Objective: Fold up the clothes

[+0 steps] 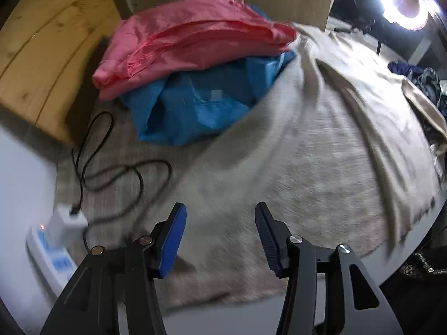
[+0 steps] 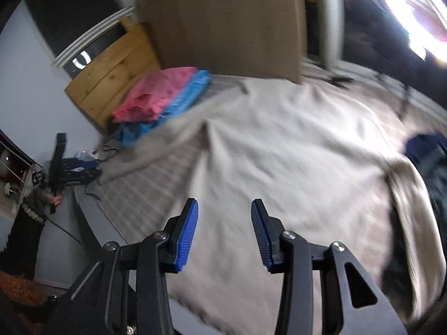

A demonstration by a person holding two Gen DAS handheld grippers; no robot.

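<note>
A beige garment (image 2: 293,150) lies spread across the surface (image 1: 223,318), reaching its near edge. Both the left claw (image 1: 220,234) and right claw (image 2: 225,231) hover above it, jaws spread, empty. Folded pink garment (image 1: 181,42) tops a blue one (image 1: 201,103) at the far-left corner.

Black tongs (image 1: 220,237) with ribbed blue pads (image 2: 190,234), silver screws, dark sleeve (image 2: 22,237).
</note>
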